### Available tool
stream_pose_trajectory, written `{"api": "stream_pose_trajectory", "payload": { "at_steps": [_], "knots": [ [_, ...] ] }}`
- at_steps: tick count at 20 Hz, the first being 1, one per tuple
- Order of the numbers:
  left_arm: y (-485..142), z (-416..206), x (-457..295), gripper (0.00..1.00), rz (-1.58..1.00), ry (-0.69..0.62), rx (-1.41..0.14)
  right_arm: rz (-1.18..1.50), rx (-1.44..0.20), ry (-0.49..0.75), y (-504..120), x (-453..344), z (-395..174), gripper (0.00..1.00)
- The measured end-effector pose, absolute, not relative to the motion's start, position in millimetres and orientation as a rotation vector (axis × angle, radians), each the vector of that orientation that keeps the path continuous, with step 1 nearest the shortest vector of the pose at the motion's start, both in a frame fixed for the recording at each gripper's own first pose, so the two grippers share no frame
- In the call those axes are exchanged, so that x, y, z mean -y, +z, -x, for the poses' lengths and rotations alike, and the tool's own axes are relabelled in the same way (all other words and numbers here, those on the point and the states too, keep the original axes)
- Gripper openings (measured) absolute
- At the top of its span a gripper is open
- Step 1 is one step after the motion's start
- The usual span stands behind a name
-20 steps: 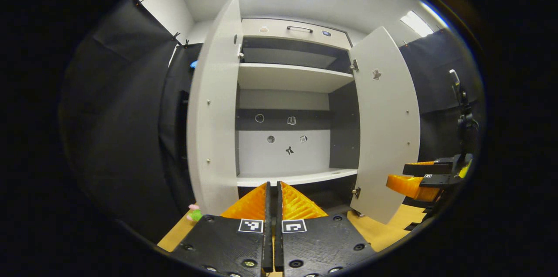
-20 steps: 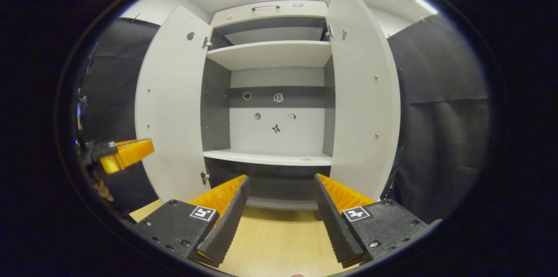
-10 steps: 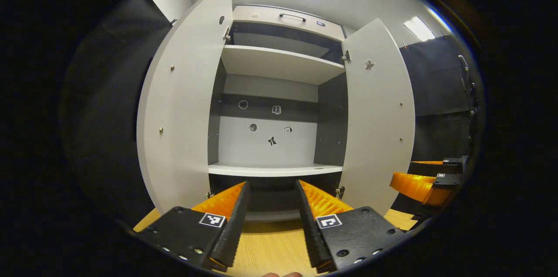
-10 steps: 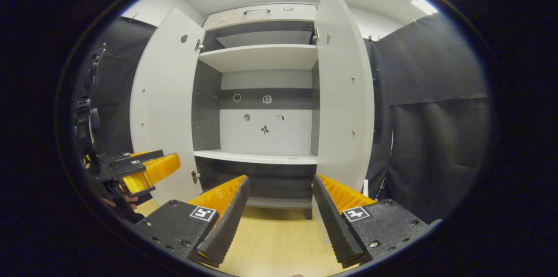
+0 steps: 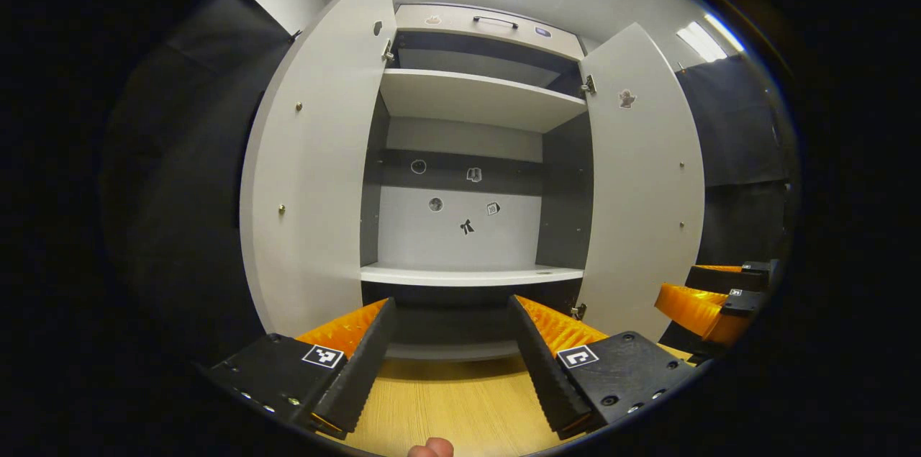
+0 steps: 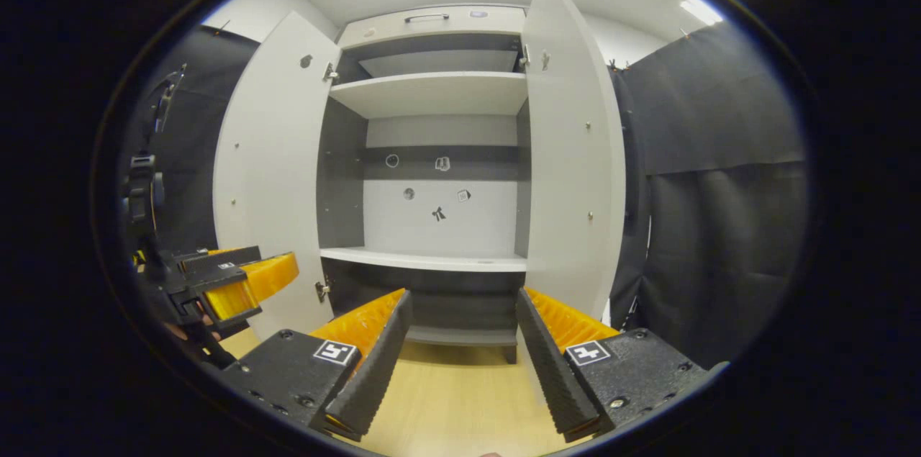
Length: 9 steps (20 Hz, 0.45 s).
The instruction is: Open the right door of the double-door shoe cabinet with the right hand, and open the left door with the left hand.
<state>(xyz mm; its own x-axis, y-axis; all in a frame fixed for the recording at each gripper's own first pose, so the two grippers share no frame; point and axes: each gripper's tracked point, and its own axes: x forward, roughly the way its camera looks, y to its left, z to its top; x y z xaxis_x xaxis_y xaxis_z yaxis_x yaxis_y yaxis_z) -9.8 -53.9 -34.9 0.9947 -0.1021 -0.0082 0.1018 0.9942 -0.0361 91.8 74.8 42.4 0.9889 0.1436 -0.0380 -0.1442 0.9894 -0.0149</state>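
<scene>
left gripper (image 5: 450,360), right gripper (image 6: 460,349): jaws apart, empty | left door (image 5: 309,176), right door (image 6: 568,155): swung wide on cabinet (image 6: 432,93) | task looks done; back off straight, clear of door edges

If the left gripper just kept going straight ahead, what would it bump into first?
Probably nothing soon: the left gripper, jaws apart, points between the open doors into the shoe cabinet, low near its lower shelf. That shelf's front edge looks likeliest, though depth is unclear.

Left gripper (image 5: 450,360): black finger mounts with screws, each bearing a square black-and-white marker, ribbed finger faces. Right gripper (image 6: 457,356): same black mounts, screws, square markers, ribbed faces.
</scene>
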Motion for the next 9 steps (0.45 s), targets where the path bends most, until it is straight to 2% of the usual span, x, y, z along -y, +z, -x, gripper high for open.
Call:
{"api": "stream_pose_trajectory", "payload": {
  "at_steps": [9],
  "knots": [
    [-22,6,57,0.90,0.034,-0.110,0.022,0.027,-0.006,0.126,53,-72,-97,0.91]
  ]
}}
